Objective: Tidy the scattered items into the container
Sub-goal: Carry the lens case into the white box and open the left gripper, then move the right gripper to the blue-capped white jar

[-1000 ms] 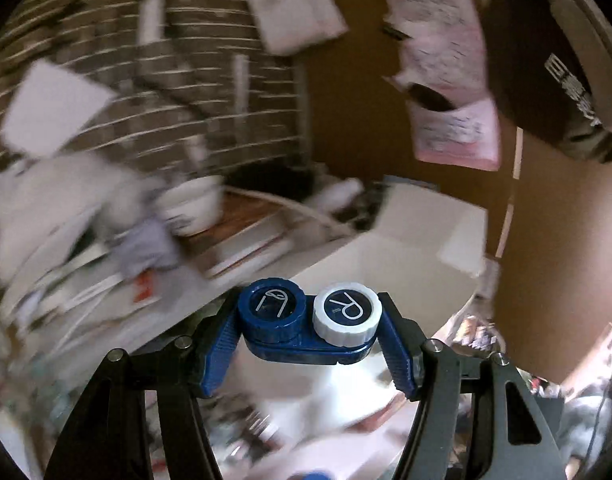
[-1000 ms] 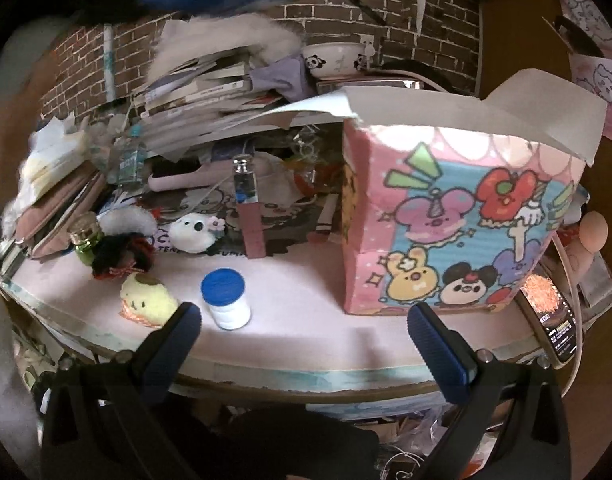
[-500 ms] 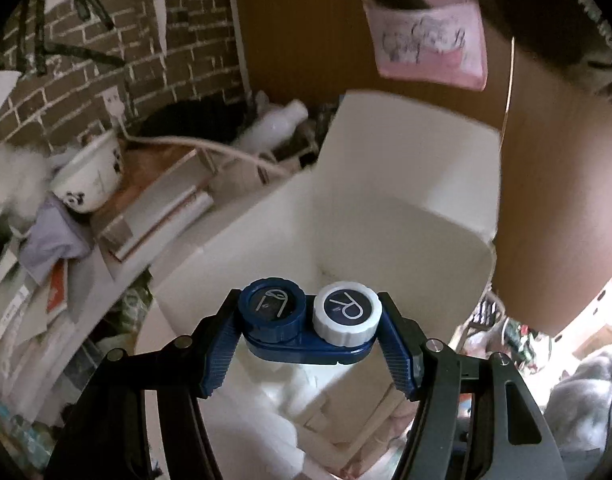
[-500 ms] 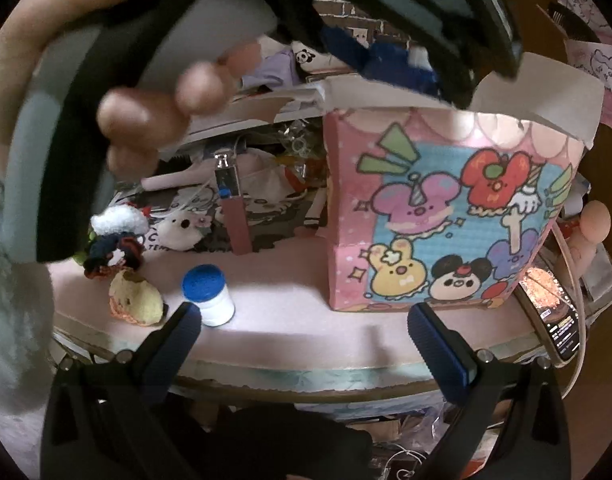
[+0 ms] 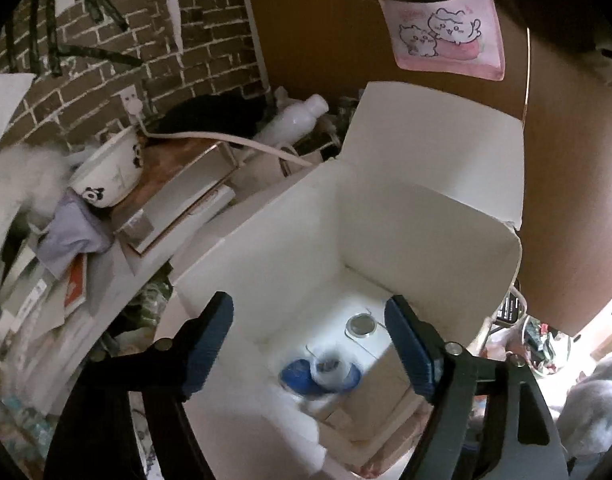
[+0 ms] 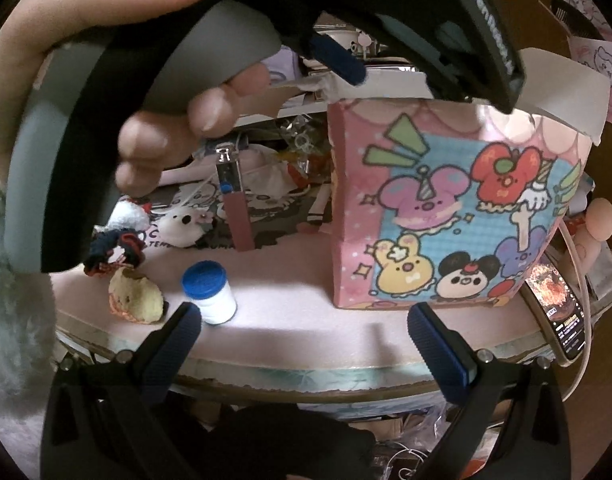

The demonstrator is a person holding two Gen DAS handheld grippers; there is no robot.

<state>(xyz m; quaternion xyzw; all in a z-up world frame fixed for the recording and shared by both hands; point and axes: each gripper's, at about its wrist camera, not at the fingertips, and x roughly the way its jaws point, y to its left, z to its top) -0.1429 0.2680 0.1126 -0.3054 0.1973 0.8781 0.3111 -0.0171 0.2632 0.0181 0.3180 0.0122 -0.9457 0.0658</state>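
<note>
Contact-lens case (image 5: 320,372) lies blurred inside box (image 5: 426,216); my left gripper (image 5: 310,344) fingers wide, empty, above the opening for release.

Right gripper (image 6: 304,330) fingers wide, empty, staged facing bottle (image 6: 210,294) on bench (image 6: 306,336).

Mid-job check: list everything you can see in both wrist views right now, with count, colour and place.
Box: one, pink cartoon print outside, white inside, on the pink table.
Lens case: one, blue and white, blurred, inside the box.
Round tin: one, silvery, inside the box beyond the lens case.
Small bottle: one, white with blue cap, upright on the table left of the box.
Plush toys: several, yellow, white, dark, at the table's left.
Phone: one, screen lit, table's right edge.
Panda bowl: one, white, on the clutter behind.
Left gripper: open, above the box.
Right gripper: open, empty, near the table edge.
</note>
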